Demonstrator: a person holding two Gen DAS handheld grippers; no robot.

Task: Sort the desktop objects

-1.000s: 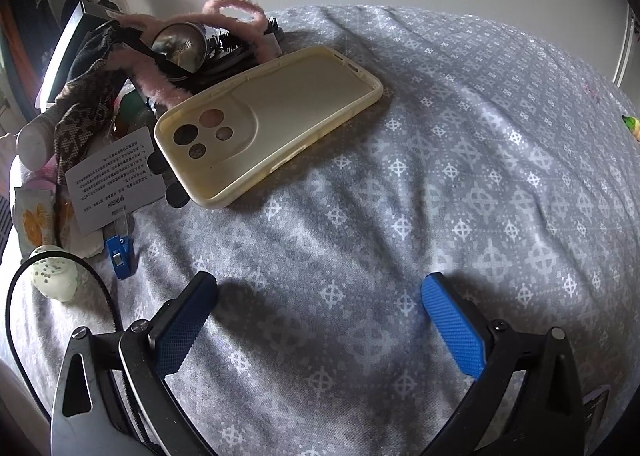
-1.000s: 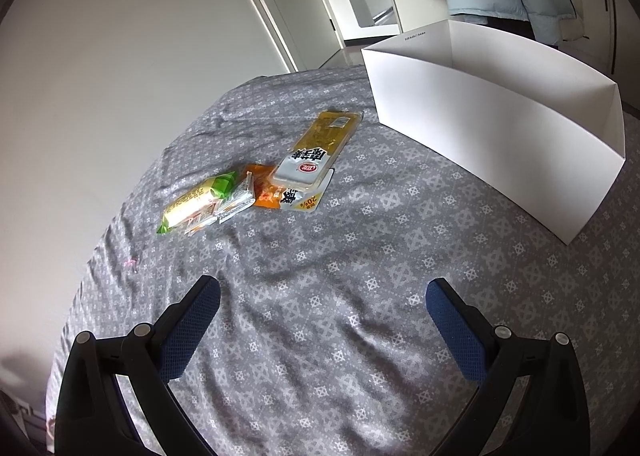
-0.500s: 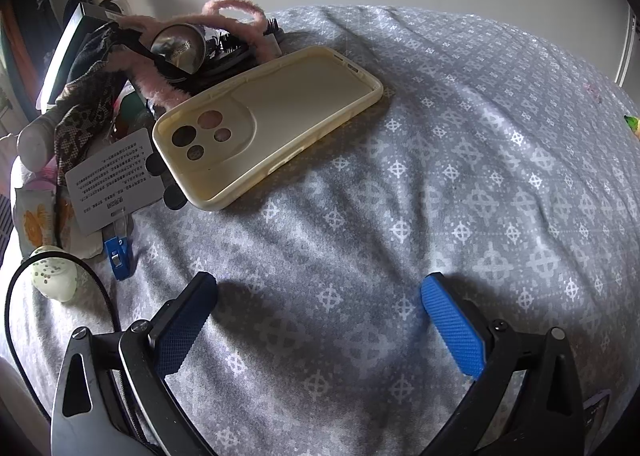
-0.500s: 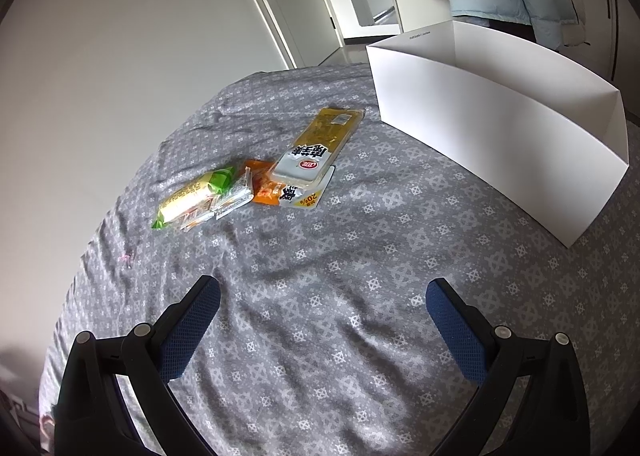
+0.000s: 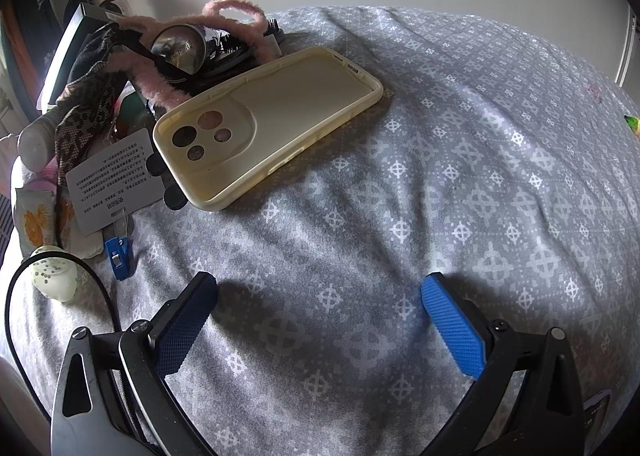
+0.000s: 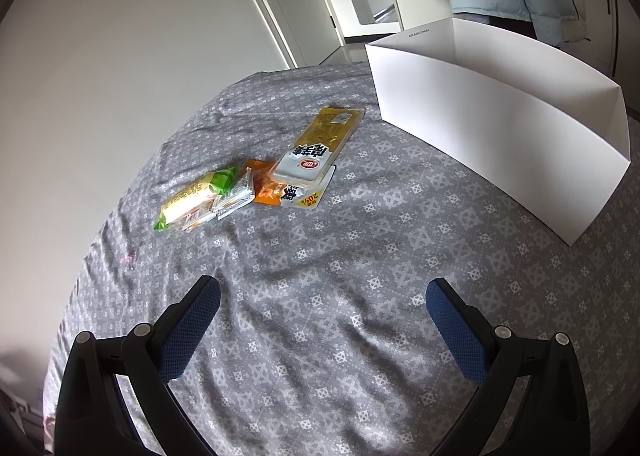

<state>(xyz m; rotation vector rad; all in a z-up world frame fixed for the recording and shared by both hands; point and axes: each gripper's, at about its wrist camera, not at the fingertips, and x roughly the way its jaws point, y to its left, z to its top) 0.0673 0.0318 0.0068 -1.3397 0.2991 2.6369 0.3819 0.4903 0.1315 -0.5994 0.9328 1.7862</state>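
Note:
In the left wrist view a cream phone case [image 5: 276, 123] lies face up on the grey patterned cloth, ahead and left of my open, empty left gripper [image 5: 320, 292]. Behind it sits a pile: a pink fuzzy headband [image 5: 236, 15], a round mirror [image 5: 178, 49], a printed card [image 5: 110, 175], a blue clip [image 5: 118, 254]. In the right wrist view my right gripper [image 6: 322, 292] is open and empty above the cloth. Ahead lie a yellow snack pack [image 6: 320, 149], an orange packet [image 6: 266, 187] and a green-yellow bar [image 6: 196, 197].
A white open cardboard box [image 6: 500, 127] stands at the right of the right wrist view. A white speckled ball [image 5: 54, 274] and a black cable [image 5: 100, 288] lie at the left gripper's left. A wall and doors are behind the table.
The right gripper has shifted slightly, so the snacks and box sit a little lower and closer in its view. The left gripper has barely moved.

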